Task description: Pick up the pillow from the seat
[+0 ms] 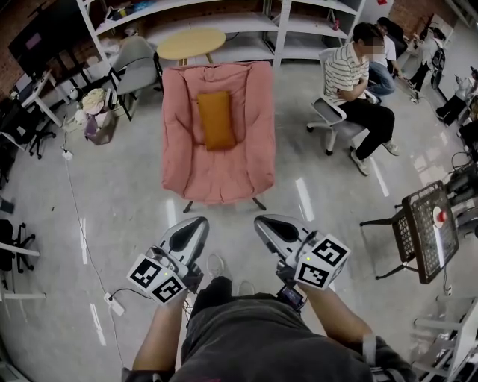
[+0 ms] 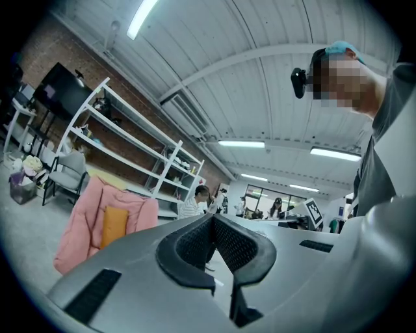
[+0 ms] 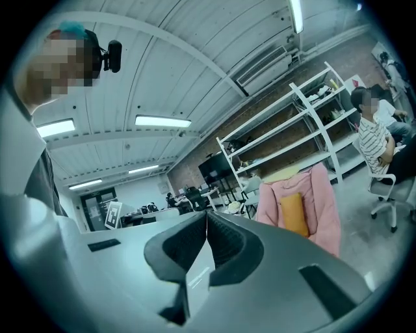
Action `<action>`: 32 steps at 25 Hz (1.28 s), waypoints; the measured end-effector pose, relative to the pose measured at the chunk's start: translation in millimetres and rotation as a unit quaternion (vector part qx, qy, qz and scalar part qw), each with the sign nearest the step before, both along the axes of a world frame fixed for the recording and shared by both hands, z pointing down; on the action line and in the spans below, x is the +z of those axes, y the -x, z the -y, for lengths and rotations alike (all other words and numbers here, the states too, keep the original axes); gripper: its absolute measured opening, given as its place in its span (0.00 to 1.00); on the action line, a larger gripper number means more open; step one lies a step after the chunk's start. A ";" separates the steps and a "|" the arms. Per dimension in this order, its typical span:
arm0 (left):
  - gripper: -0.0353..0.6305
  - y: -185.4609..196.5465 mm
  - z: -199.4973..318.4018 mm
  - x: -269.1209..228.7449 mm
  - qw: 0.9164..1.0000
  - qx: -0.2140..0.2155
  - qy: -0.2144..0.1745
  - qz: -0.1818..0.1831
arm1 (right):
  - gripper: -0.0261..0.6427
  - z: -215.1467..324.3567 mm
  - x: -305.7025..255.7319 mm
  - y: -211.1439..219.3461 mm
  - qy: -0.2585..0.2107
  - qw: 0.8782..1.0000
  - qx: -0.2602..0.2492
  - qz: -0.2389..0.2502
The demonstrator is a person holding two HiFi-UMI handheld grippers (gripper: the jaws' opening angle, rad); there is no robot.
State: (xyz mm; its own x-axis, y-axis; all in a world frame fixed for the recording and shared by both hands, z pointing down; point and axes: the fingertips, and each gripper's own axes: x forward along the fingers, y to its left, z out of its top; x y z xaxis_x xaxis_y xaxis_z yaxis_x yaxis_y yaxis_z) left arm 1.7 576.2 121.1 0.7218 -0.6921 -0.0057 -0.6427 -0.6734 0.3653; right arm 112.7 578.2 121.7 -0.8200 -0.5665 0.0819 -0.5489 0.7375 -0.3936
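A pale polished floor fills most of the head view, with one run of white shelving along the far wall. Out on the floor stands one pink padded chair, facing the person who carries the grippers. Off to its right, one seated person in a striped shirt takes no part. One orange pillow lies on the chair's cushion, up against the backrest and close to the chair's middle line. Its long axis runs away from the viewer, up the back of the chair, with its short sides at top and bottom. There are two grippers. The left gripper and the right gripper are held low and side by side, both pointing at the chair, each with its jaws pressed together and nothing between them. The pillow lies straight ahead and well apart from both, beyond the chair's front edge. It sits a shade to the left of the gap between them, so the left gripper looks marginally nearer, though either could reach; both would have to open first
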 end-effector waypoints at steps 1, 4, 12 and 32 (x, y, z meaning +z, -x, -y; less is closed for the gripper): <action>0.07 1.5 5.8 2.3 1.000 0.000 0.001 -0.001 | 0.06 5.5 2.0 1.1 0.001 1.000 0.000 -0.001; 0.07 9.3 27.0 10.7 1.000 0.000 0.005 -0.005 | 0.06 26.1 9.6 8.3 0.006 1.000 0.001 -0.004; 0.07 41.0 110.6 28.0 1.000 0.016 0.019 -0.011 | 0.06 105.2 26.5 40.8 0.024 1.000 0.014 -0.005; 0.07 136.0 289.0 65.4 0.997 0.056 0.054 -0.001 | 0.06 279.8 56.1 130.8 0.048 0.997 0.056 -0.029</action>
State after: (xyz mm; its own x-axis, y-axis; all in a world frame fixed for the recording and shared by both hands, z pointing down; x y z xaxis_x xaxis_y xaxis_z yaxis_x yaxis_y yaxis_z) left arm -134.3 287.2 186.6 0.7943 -0.6042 0.0625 -0.5650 -0.6971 0.4414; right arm -18.1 298.4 177.8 -0.7438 -0.6420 0.1861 -0.6500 0.6298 -0.4251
